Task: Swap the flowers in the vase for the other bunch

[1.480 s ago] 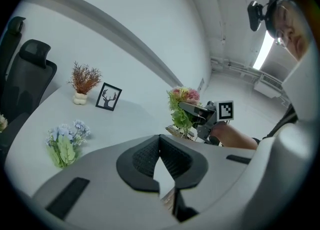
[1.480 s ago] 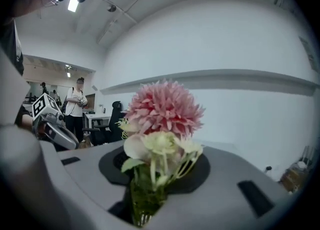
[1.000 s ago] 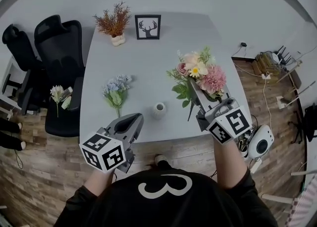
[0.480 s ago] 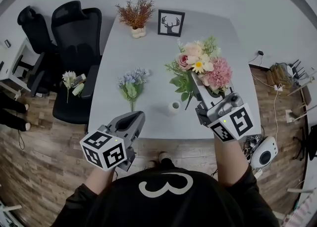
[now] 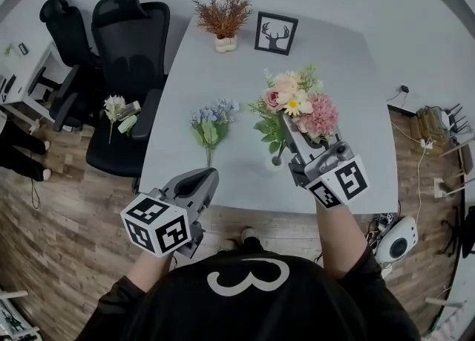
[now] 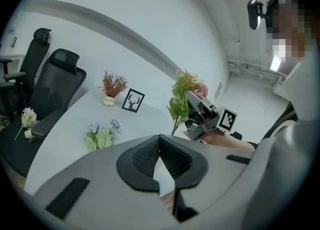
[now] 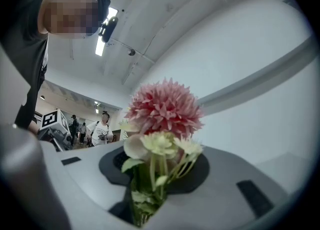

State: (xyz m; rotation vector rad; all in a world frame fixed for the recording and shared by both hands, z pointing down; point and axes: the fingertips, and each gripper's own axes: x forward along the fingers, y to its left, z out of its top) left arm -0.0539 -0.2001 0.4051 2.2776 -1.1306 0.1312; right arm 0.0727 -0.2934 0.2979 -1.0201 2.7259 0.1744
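Note:
My right gripper (image 5: 288,130) is shut on the stems of a pink, cream and green bouquet (image 5: 298,105), held upright over the grey table (image 5: 349,87). The stem ends reach down to the small white vase (image 5: 275,160), which the leaves mostly hide. In the right gripper view the bouquet (image 7: 162,119) rises from between the jaws of that same gripper (image 7: 150,176). A blue bunch (image 5: 211,122) lies flat on the table left of the vase. Off the table's near edge, my left gripper (image 5: 203,177) is shut and empty; its pads (image 6: 172,156) meet at the tips.
A dried reddish plant in a white pot (image 5: 224,16) and a framed deer picture (image 5: 276,33) stand at the table's far end. Black office chairs (image 5: 126,42) are on the left, one bearing a small white bunch (image 5: 115,109). A white device (image 5: 397,237) sits on the floor at right.
My right gripper has carried the pink bouquet left, bringing its stems from beside the vase to over the vase. The left gripper stays shut near the table's front edge.

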